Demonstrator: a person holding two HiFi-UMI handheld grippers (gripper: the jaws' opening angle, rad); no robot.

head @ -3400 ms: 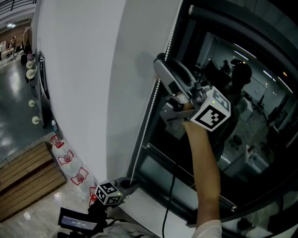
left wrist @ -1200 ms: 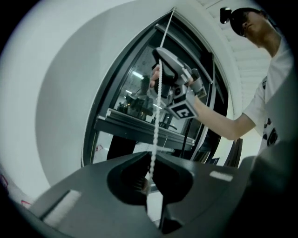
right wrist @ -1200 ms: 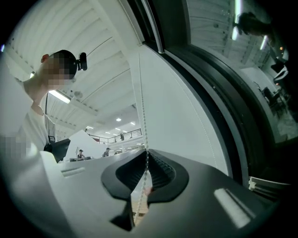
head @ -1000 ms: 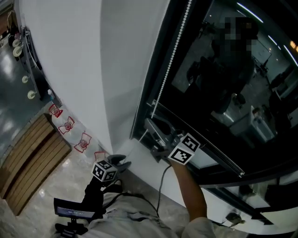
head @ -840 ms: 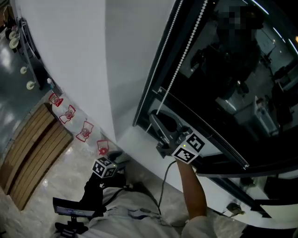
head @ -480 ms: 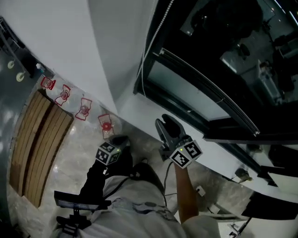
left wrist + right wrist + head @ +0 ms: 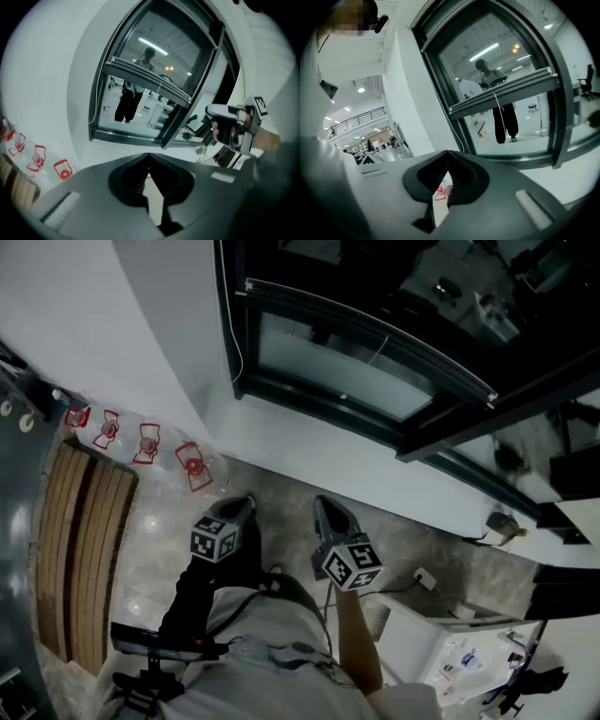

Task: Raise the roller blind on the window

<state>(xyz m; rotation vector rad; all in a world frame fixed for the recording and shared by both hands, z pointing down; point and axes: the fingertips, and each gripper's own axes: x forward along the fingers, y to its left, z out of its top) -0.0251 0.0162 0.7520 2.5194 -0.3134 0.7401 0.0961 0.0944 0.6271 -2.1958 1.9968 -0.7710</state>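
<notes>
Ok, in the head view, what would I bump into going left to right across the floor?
First the brown wooden slatted boards → left tool with its black-and-white marker cube → right tool with its own marker cube → small dark lump with a cord, by the white ledge.

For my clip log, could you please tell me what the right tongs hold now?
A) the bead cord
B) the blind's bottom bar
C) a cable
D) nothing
D: the right tongs have just closed with nothing between them, held away from the window.
</notes>
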